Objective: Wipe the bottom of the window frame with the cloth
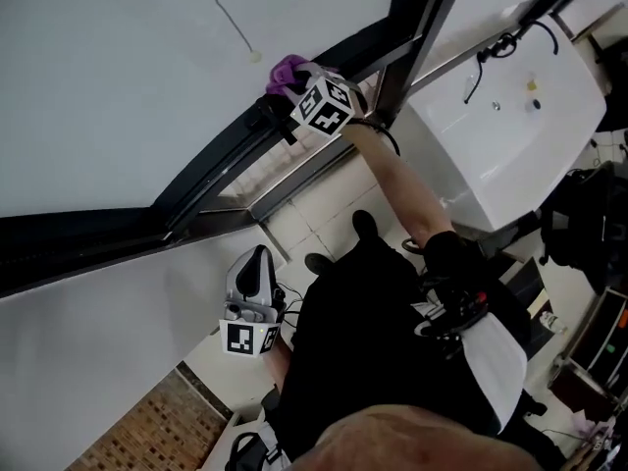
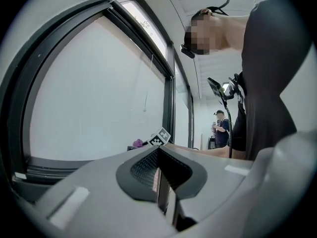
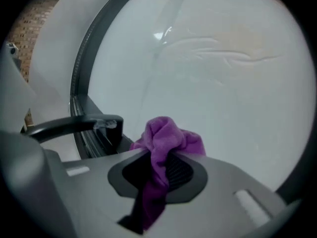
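Head view: right gripper (image 1: 302, 86), on an arm stretched toward 12 o'clock, holds a purple cloth (image 1: 287, 71) at the dark window frame (image 1: 211, 170). The left gripper (image 1: 257, 259) hangs idle at 7 o'clock. Wiping appears under way; the frame's run toward 9 o'clock is judged yet to be covered.

Left gripper view: jaws closed on nothing, with the cloth small and distant at 11 o'clock.

Right gripper view: only this view shows the jaws clamped on the cloth's middle, with a window handle (image 3: 74, 125) at 9 o'clock.

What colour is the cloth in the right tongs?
Purple cloth, clearest in the right gripper view.
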Motion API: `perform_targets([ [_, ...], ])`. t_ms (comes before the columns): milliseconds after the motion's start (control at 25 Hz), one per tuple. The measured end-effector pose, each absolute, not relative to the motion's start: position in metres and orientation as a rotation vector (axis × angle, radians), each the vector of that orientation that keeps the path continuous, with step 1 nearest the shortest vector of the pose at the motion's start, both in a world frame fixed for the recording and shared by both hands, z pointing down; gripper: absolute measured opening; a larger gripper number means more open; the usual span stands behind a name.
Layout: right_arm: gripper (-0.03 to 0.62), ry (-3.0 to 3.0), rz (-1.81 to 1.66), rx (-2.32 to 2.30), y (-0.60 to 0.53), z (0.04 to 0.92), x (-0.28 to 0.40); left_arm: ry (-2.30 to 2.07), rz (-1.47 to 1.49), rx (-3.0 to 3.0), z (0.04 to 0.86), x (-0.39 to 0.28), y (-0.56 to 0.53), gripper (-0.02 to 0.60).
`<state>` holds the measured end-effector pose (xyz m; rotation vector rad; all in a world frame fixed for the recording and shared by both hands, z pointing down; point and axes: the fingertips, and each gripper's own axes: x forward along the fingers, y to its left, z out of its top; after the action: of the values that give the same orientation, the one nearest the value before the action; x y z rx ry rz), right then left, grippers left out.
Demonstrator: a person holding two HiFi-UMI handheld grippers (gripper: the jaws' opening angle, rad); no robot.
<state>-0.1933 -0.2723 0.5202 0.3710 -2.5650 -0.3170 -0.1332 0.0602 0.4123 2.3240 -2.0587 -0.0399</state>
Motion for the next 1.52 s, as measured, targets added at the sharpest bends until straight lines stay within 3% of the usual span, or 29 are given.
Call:
perform_targets([
  [240,0.063,-2.541,-0.391,0.297,-0.281,0.535,-0.185,-2.031,-0.038,2.341,0.413,-0.126,0.051,0.000],
  [520,0.067,-2.353,-0.384,0.726,-0.379,0.524,-0.094,-2.022,-0.043,2.325,0.419,-0.132,0.047,0.000],
  [800,0.069,-2.472,-0.535,0.248,-0.286,0.534,-0.183,-1.991,-0.036,2.368,0.413,-0.121,0.029,0.000],
  [1320,0.069,-2.331,-0.191,0.744,-0.474,0.538,-0.031,-2.004,-0.054,2.346,0.414,-0.121,0.020,0.000],
  [1520,0.066,-2.045,-0.337,0.969,-0.500,0.541,-0.013,-2.009,-0.066,2.353,0.414,-0.118,0.024,0.000],
])
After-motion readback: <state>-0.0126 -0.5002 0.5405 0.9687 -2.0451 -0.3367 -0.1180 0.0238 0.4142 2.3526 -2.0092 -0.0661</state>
